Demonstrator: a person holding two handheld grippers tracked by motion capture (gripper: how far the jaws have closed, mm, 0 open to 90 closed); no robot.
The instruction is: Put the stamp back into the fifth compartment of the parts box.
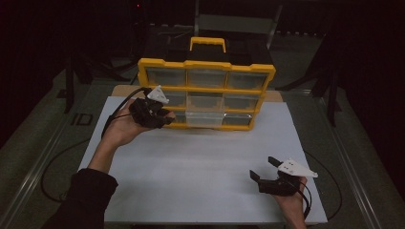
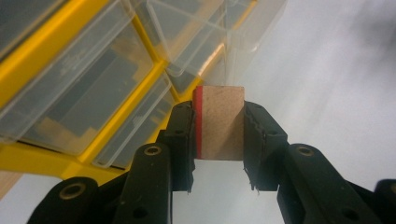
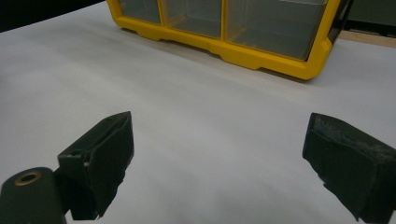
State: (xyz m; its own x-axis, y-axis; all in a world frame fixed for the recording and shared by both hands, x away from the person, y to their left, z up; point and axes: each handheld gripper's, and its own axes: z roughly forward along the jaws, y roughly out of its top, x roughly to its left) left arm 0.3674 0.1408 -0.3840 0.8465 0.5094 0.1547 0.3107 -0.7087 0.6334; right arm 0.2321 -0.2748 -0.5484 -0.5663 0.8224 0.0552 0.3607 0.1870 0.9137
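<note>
A yellow organiser point(image 1: 206, 88) with clear plastic drawers stands upright at the back of the white table. Its bottom-middle drawer point(image 1: 204, 118) is pulled out toward me. My left gripper point(image 1: 160, 116) hovers at the organiser's lower left, close to that drawer. In the left gripper view it point(image 2: 219, 123) is shut on a small wooden block point(image 2: 223, 122) with a red edge. The clear drawers point(image 2: 93, 88) sit just beyond the block. My right gripper point(image 1: 265, 168) rests low at the front right, open. Its jaws stand wide apart in the right gripper view point(image 3: 219, 154), nothing between them.
The white table top point(image 1: 200, 167) spreads between the organiser and the front edge. A black box with a yellow handle point(image 1: 207, 44) sits behind the organiser. Cables point(image 1: 57, 176) loop off both sides of the table. Dark surroundings lie beyond.
</note>
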